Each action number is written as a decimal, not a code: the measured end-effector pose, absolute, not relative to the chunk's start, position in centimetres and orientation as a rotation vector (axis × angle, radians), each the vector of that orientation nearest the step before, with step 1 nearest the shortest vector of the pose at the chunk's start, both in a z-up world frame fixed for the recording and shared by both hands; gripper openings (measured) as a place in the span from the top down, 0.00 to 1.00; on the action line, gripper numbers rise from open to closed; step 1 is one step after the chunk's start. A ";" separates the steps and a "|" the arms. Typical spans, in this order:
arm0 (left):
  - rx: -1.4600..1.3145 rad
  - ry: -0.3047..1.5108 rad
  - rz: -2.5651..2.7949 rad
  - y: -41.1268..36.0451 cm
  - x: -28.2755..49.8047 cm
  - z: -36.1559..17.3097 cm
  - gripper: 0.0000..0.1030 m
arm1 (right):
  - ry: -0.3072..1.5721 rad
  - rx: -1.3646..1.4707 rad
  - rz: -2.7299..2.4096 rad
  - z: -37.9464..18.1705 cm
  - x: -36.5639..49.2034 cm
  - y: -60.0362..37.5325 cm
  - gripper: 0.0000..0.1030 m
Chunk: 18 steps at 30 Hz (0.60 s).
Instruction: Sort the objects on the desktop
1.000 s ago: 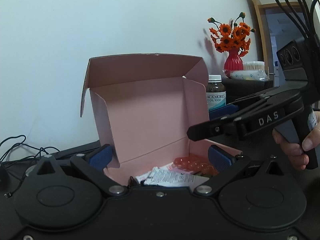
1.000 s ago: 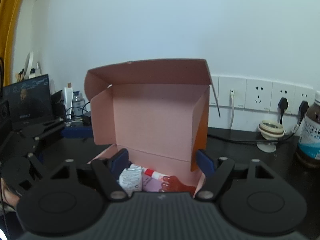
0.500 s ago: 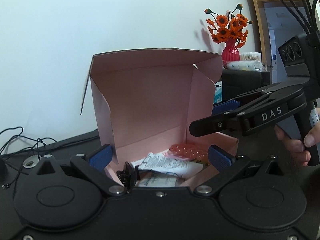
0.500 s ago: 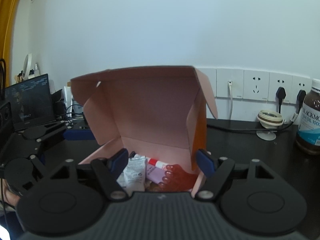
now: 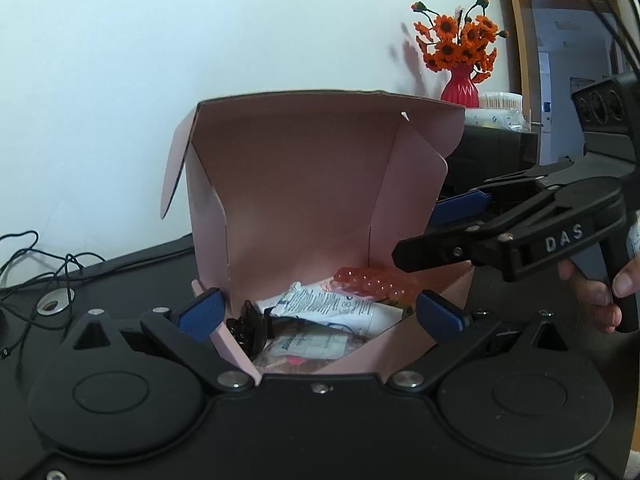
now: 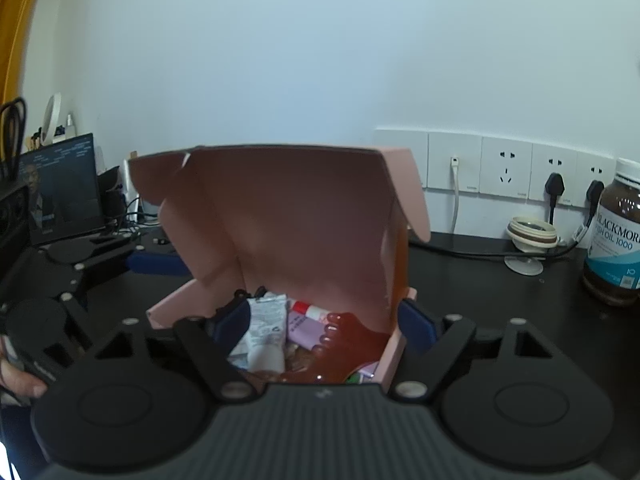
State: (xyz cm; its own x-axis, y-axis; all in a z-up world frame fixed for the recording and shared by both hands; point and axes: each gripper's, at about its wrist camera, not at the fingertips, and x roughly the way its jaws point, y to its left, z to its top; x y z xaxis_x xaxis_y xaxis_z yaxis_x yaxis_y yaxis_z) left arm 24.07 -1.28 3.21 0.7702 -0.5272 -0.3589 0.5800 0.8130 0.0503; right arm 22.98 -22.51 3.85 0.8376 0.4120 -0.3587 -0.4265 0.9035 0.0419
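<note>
Leaning pink box lid [image 6: 288,216] hiding contents behind white sachet [image 6: 266,328].

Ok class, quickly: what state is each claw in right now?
Left claw: spread wide astride the pink box; whether it presses cannot be told.
Right claw: open, jaws just opening wider, pink box between them.

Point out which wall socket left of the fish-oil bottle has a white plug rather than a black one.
The leftmost occupied socket: a white plug and cable. The two nearest the bottle hold black plugs.
</note>
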 end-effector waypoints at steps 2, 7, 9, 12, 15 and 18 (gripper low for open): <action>0.166 0.343 -0.603 -1.3 24.1 3.2 0.00 | 0.363 -0.049 0.441 3.9 22.6 -22.5 0.21; 0.167 0.342 -0.601 -1.4 24.0 3.1 0.00 | 0.336 -0.045 0.412 4.6 21.7 -23.9 0.21; 0.164 0.343 -0.600 -1.4 24.0 3.1 0.00 | 0.328 -0.044 0.401 4.9 21.8 -24.5 0.20; 0.157 0.344 -0.601 -1.3 24.0 3.2 0.00 | 0.314 -0.036 0.388 5.4 22.2 -24.8 0.20; 0.153 0.340 -0.600 -1.2 24.0 3.3 0.00 | 0.304 -0.011 0.424 6.1 22.5 -24.7 0.20; 0.159 0.330 -0.598 -1.2 23.8 3.5 0.00 | 0.312 -0.030 0.473 6.2 22.5 -23.5 0.20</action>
State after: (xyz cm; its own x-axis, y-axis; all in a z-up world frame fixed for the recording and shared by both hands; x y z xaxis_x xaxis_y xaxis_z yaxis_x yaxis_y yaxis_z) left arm 23.80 -1.25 3.46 0.7763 -0.5246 -0.3495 0.5751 0.8165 0.0517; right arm 22.47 -23.53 6.24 0.8437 0.4435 -0.3022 -0.4526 0.8906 0.0434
